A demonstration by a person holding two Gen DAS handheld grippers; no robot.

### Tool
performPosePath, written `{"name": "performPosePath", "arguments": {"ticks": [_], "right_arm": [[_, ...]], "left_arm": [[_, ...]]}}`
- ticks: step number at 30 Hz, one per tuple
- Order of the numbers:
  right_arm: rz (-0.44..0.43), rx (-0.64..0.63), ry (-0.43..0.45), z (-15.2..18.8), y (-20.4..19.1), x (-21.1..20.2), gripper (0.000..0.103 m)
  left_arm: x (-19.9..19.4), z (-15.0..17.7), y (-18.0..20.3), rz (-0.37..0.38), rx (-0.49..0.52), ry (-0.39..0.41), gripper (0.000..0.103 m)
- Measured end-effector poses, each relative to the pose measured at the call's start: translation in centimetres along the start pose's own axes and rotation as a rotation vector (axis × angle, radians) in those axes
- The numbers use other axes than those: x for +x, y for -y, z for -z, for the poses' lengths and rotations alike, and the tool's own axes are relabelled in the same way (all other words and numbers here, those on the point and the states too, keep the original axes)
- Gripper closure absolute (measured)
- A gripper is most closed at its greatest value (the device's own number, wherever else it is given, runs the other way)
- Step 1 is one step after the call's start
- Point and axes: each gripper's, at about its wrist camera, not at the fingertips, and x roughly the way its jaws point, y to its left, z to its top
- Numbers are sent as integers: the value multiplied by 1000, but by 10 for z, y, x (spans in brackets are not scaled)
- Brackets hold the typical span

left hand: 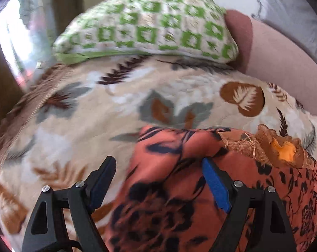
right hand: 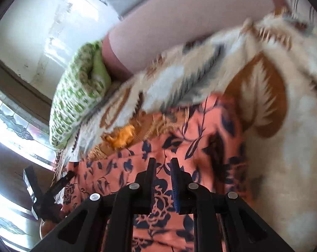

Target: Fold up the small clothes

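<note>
Coral-orange cloth with dark navy flowers: one small garment (left hand: 175, 189), lying rumpled on a fleece blanket (left hand: 78, 121) printed with brown and grey leaves. Item occupies the near right part of the left wrist view and the lower middle of the right wrist view.

Left gripper (left hand: 158, 168): jaws spread wide, nothing pinched. Its left finger stands over bare blanket; the blue-padded right finger (left hand: 216, 185) lies against a raised fold of the garment, so one edge of the cloth sits in the gap between the fingers.

Brown patterned cloth with a yellow-orange patch (left hand: 284, 149): a second piece, bunched at the far right edge of the garment and touching it. Whether it is part of the same garment cannot be told.

Pillow (left hand: 146, 23), green and white check: at the far end of the blanket, well apart from the work.

Right gripper (right hand: 162, 163): fingers drawn near together with a narrow gap, low over the garment's middle. Cloth shows through the gap; whether any is pinched cannot be told.

Step in hand, by judgement: taking hold, fold not yet made; garment is still unflattened.

Next move calls for: left fingers brought together on the raised edge, a sure hold for the right, then the cloth pulled taut and flat.
</note>
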Motion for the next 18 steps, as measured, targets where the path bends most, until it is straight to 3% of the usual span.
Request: {"name": "performPosePath", "arguments": {"ticks": [2,4,7,9,12,15,18], "right_arm": [[61,22,-47,3,16,21,89],[39,43,-34,4,26,28,89],[39,48,-27,2,24,22,89],[55,11,9,3,18,18,87],[-13,-1,-5,11,15,6,87],[7,-49,-46,21,5,14,86],[24,-63,-50,24,6,15,87]], "left_arm": [[20,-5,6,-25,22,-58,14],[33,-10,-5,-24,-56,-108,0],[41,-13,-19,33,-121,-140,0],[35,-15,-22,31,-126,-138,0],[14,-16,-36,38,-170,-96,0],[-12,-12,-55,-21,-245,-24,0],[-4,-8,-53,-137,-172,-28,0]]}}
